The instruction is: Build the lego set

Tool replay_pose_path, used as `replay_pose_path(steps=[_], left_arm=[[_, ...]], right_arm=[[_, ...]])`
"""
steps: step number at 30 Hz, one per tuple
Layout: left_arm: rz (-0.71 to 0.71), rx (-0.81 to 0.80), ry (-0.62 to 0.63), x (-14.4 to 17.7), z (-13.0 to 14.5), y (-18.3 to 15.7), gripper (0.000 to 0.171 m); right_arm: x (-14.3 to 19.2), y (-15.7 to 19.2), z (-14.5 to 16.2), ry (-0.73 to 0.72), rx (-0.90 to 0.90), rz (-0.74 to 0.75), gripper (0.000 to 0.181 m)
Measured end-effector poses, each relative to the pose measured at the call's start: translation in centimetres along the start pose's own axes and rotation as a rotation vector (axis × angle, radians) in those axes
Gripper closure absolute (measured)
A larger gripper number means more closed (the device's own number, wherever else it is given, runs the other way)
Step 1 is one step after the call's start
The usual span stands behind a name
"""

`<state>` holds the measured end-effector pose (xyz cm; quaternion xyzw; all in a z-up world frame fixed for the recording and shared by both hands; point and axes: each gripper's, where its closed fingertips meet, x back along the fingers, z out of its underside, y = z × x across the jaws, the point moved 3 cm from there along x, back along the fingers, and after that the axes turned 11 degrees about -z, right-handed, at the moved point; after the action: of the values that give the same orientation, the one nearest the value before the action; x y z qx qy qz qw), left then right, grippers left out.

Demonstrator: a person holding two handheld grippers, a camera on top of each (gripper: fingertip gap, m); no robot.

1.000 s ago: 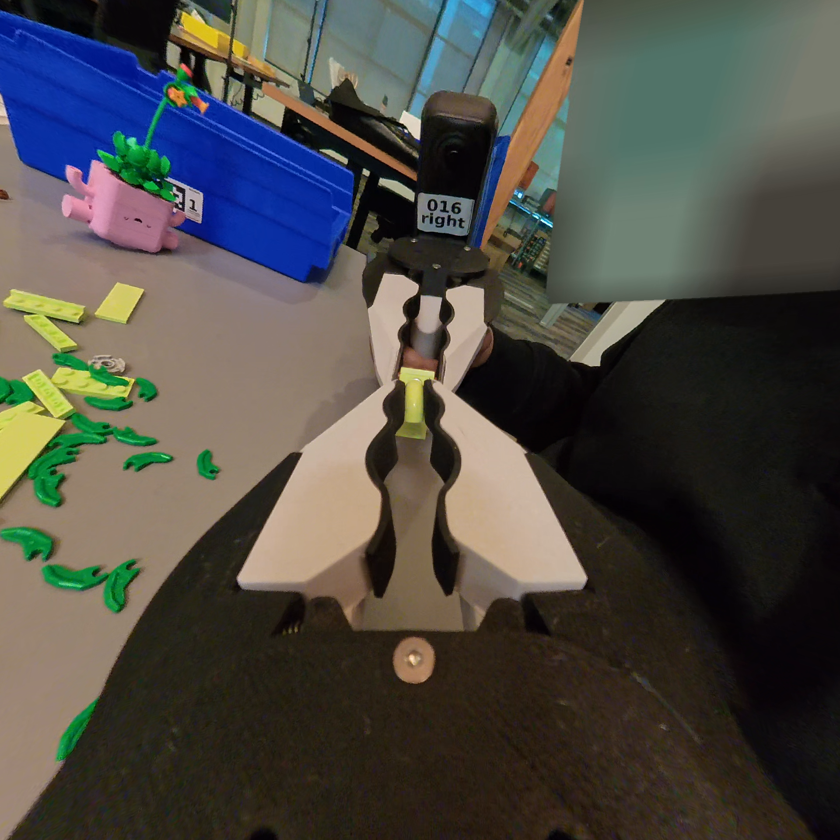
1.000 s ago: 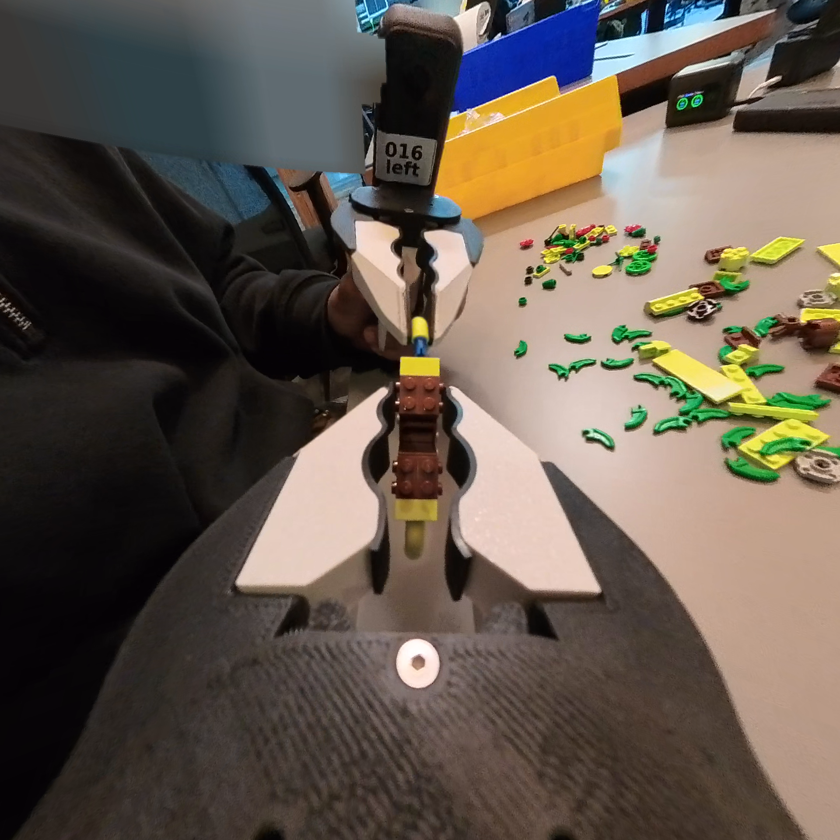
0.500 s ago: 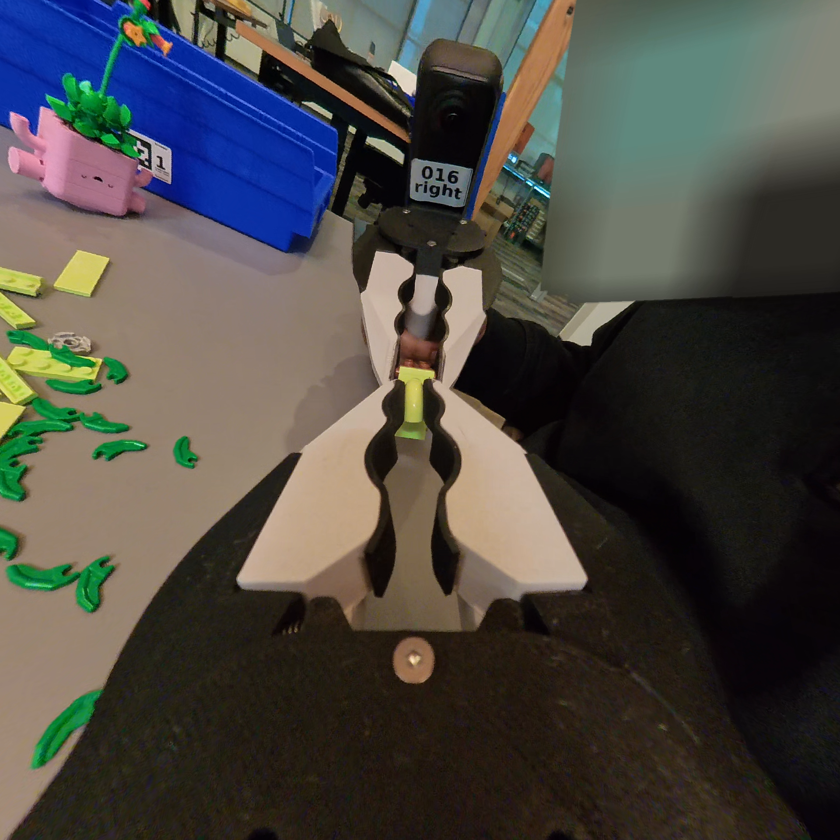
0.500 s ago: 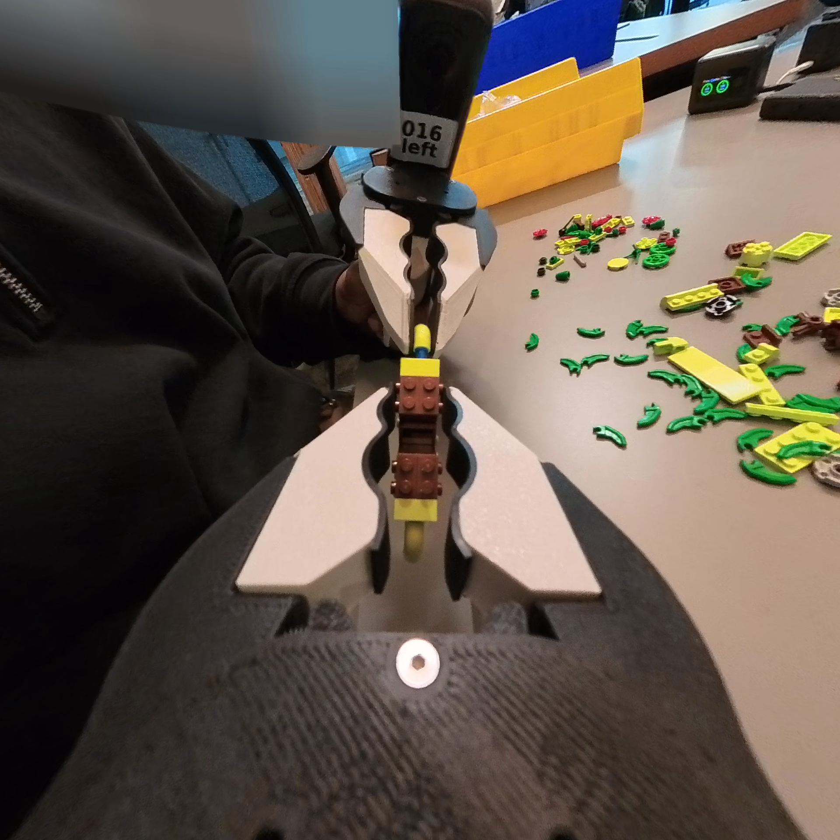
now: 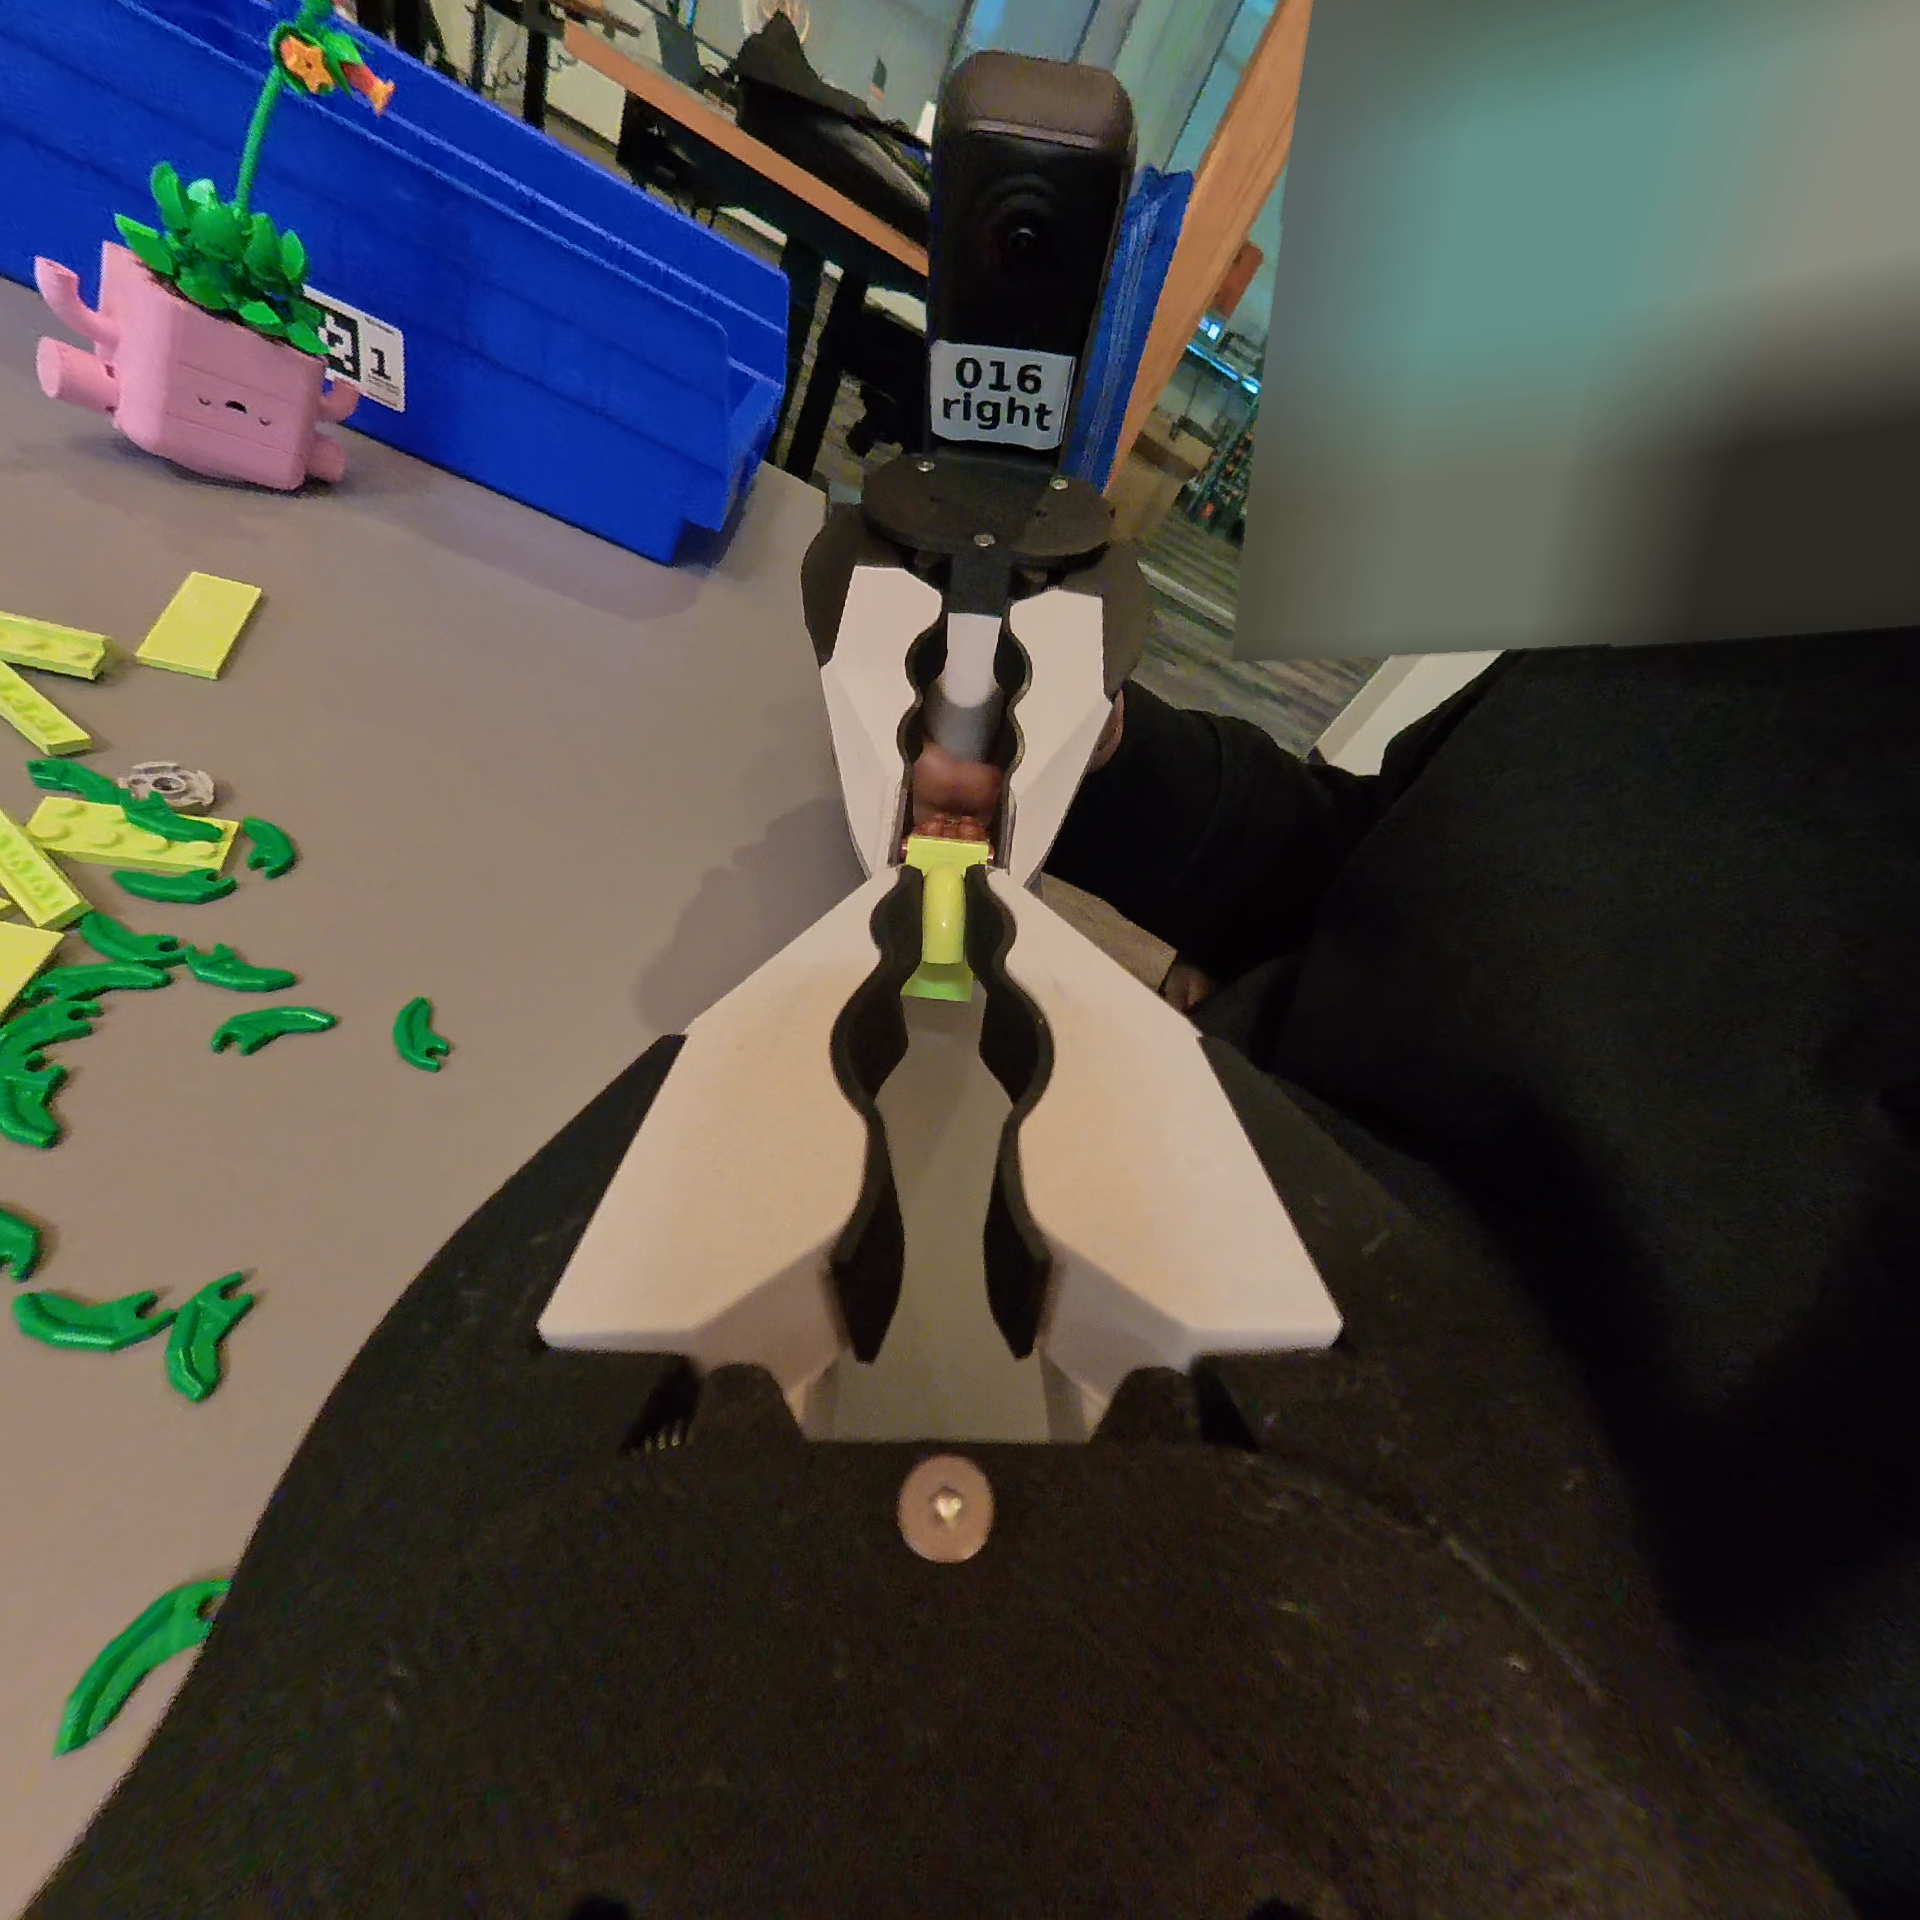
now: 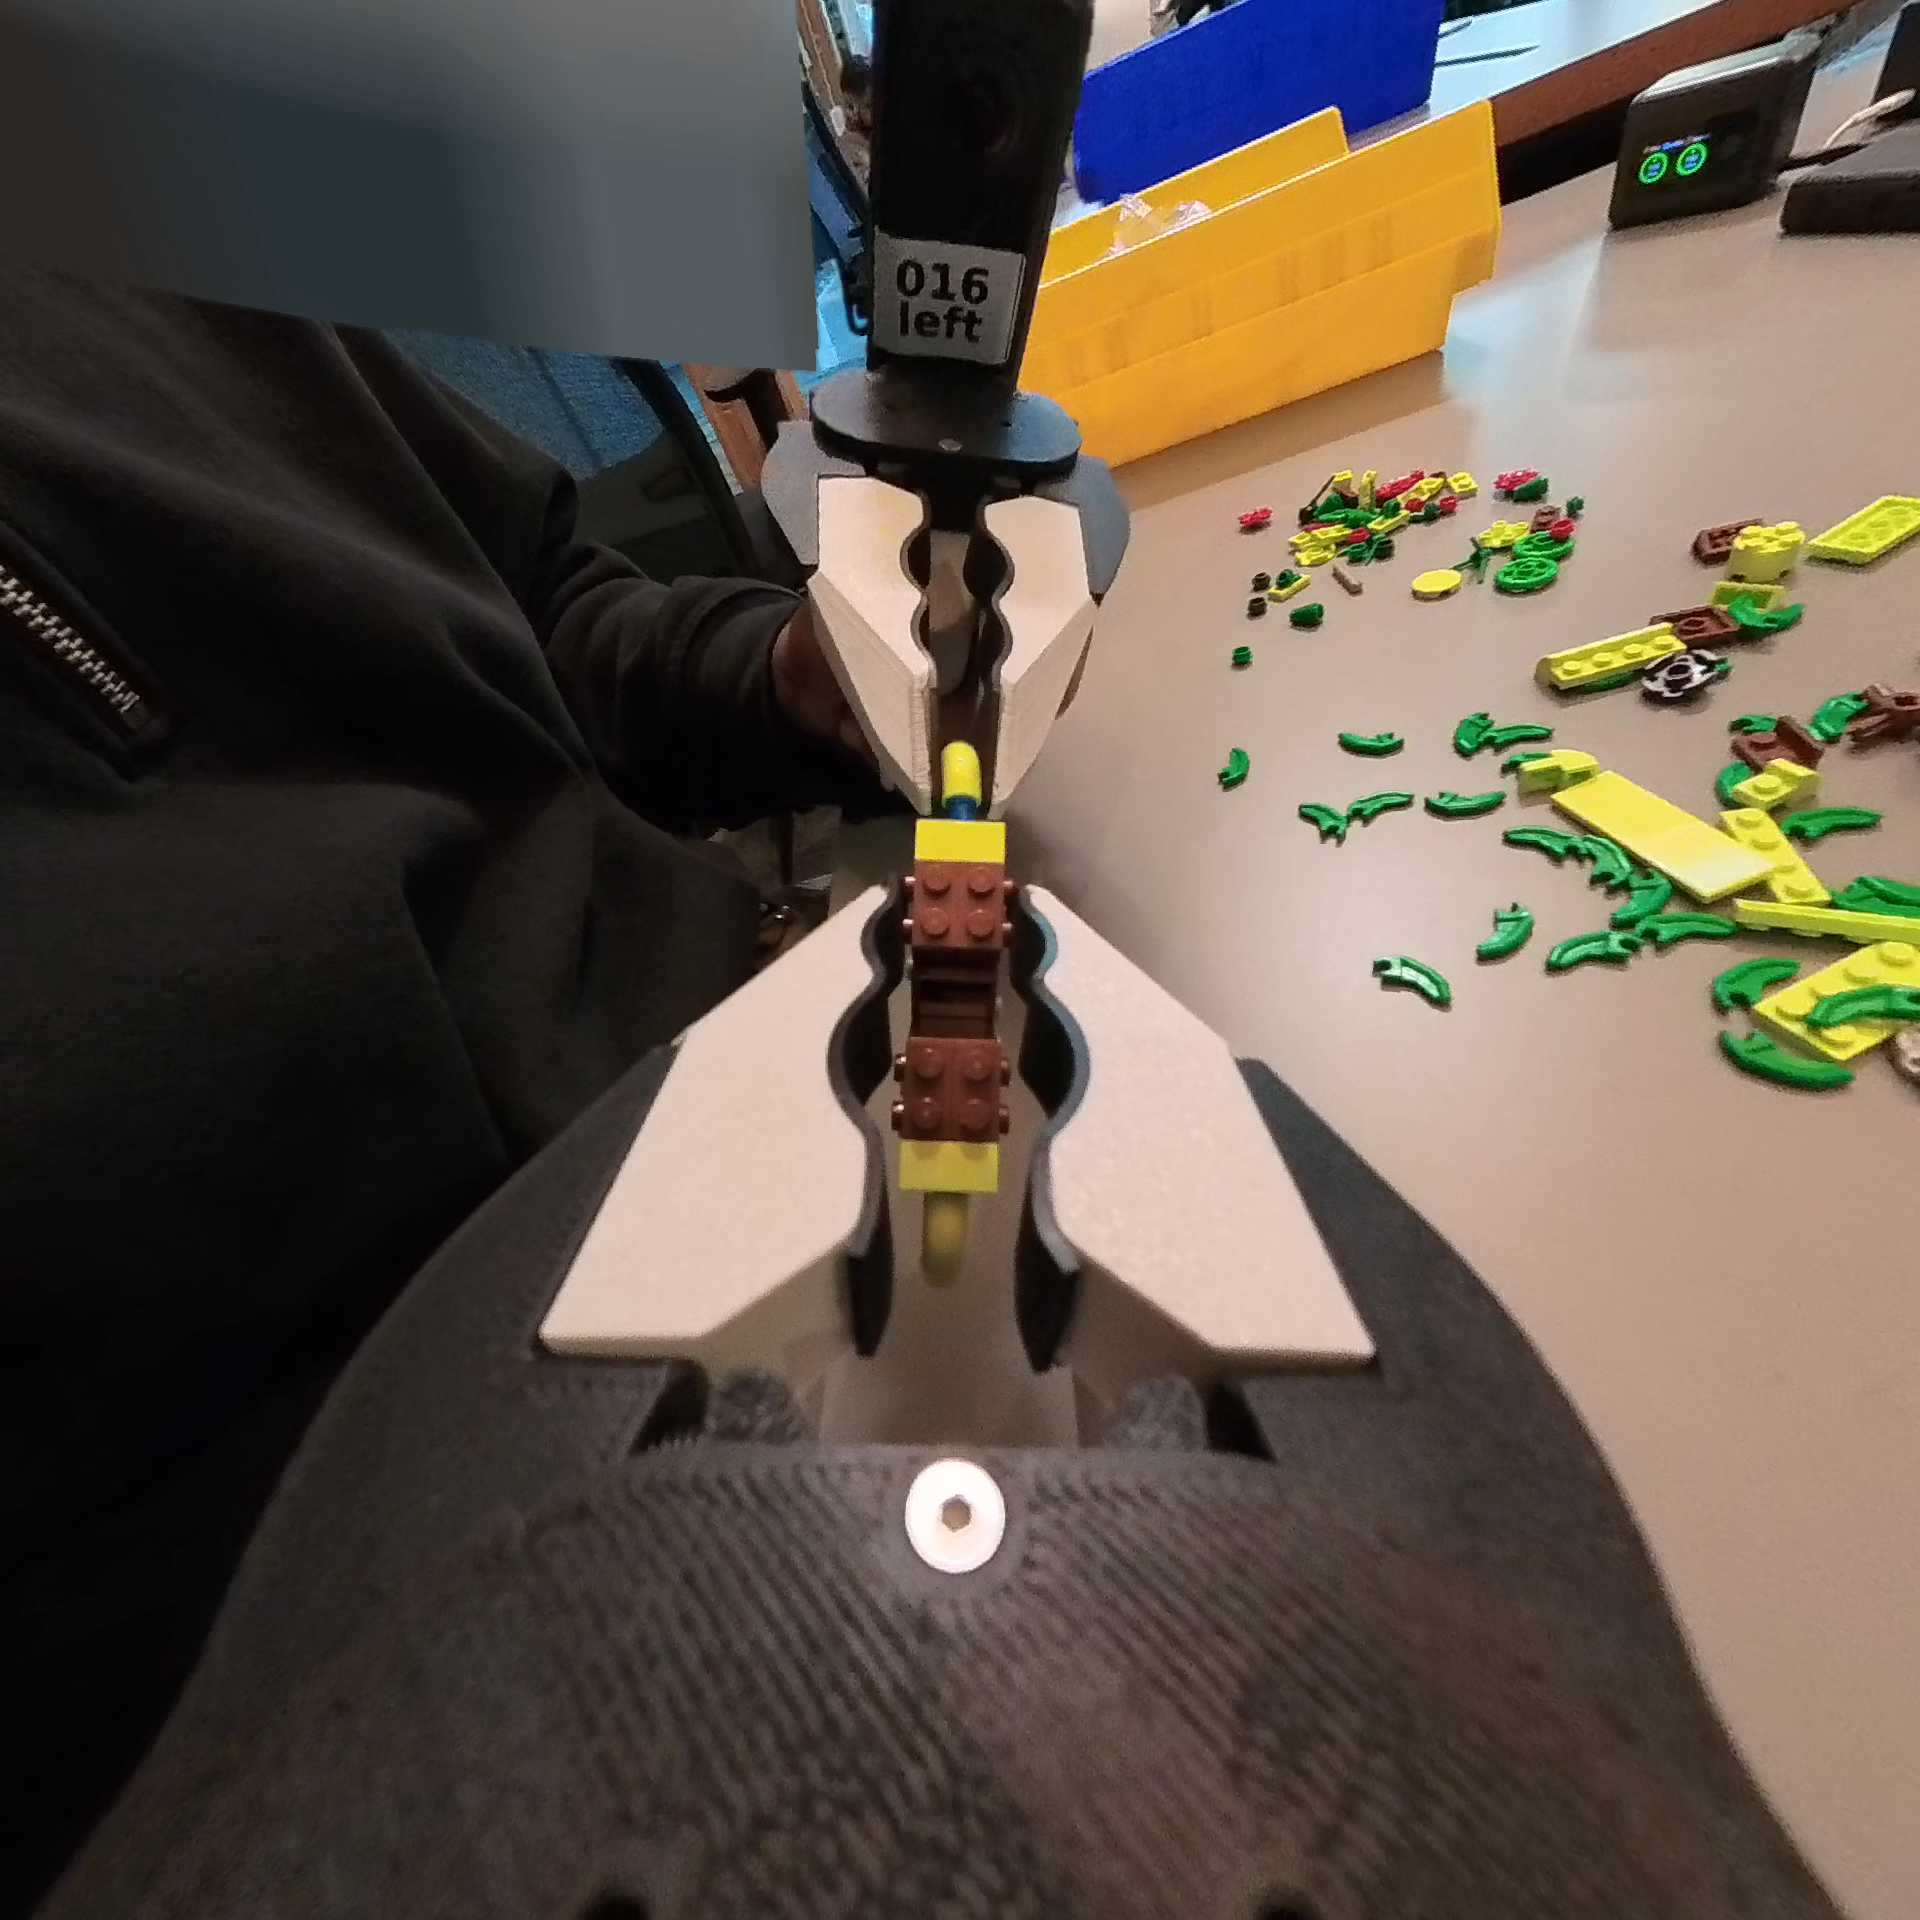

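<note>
My right gripper (image 6: 956, 914) is shut on a small brown and lime lego assembly (image 6: 954, 997), held in the air off the table's near edge. My left gripper (image 5: 940, 894) faces it tip to tip and is shut on a lime lego arm piece (image 5: 940, 935). In the right wrist view that lime piece (image 6: 958, 774) has a blue pin at its end that meets the lime end brick of the assembly. In the left wrist view the right gripper (image 5: 951, 842) shows beyond my fingertips, with a bit of brown brick visible.
A finished pink lego pot with a green plant (image 5: 197, 353) stands by blue bins (image 5: 520, 312). Loose green leaves and lime plates (image 6: 1662, 862) are scattered on the grey table (image 5: 499, 790). Yellow bins (image 6: 1247, 301) stand behind. A person in black sits close behind both grippers. Less than 4 cm separates the two grippers' tips.
Both grippers stay tip to tip and shut. The pair has shifted slightly, so the table and the pink pot slide in the left view; the lime piece sits pressed closer against the assembly.
</note>
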<state>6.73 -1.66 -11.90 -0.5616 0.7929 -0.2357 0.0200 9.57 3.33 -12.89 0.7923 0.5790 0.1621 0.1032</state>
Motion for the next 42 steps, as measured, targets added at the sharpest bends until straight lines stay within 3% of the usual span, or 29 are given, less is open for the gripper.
replay_pose_path(steps=[21, 28, 42], left_arm=[[0.049, 0.046, -0.039, -0.3, -0.6, -0.6, 0.165], [-0.048, -0.088, 0.146, 0.0, 1.4, 0.5, 0.164], [-0.01, -0.059, 0.148, -0.2, 1.6, 0.2, 0.165]], right_arm=[[-0.4, 0.4, 0.1, 0.005, -0.007, -0.039, 0.165], [-0.9, -0.5, 1.6, 0.146, 0.002, 0.05, 0.164], [-0.8, -0.2, 1.7, 0.157, 0.0, 0.018, 0.165]])
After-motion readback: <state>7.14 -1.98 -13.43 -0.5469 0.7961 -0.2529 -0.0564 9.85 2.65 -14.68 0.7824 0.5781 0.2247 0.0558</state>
